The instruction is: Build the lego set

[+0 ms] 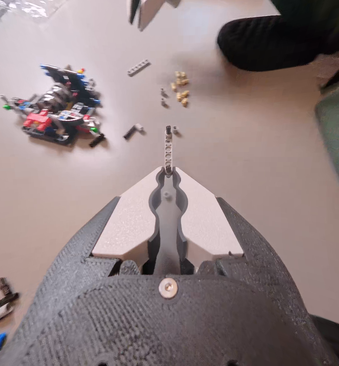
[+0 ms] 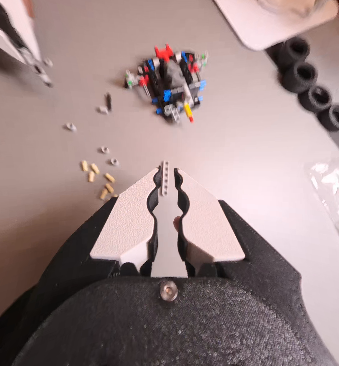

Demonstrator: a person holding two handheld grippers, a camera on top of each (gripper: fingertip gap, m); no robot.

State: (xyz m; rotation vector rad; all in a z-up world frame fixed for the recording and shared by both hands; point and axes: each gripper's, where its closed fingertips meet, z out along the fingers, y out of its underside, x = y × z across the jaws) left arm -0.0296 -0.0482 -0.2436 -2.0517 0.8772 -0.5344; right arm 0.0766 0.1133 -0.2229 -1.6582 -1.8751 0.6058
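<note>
The left hand-held gripper [image 1: 168,168] pinches one end of a pale holed beam [image 1: 168,151] tipped with a dark pin, the right hand-held gripper [image 2: 166,168] stands slightly parted around a grey holed beam [image 2: 165,178] on the desk [image 2: 244,148], beyond them the half-built lego model [image 2: 170,83] and tan pins [image 2: 97,178].

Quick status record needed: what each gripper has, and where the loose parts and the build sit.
left gripper: shut on white beam, black pin at its far end
right gripper: open, grey beam lies between the jaws
partial build: on table, ahead of right gripper
tan pins: scattered left of right gripper
black tyres: row at right
</note>
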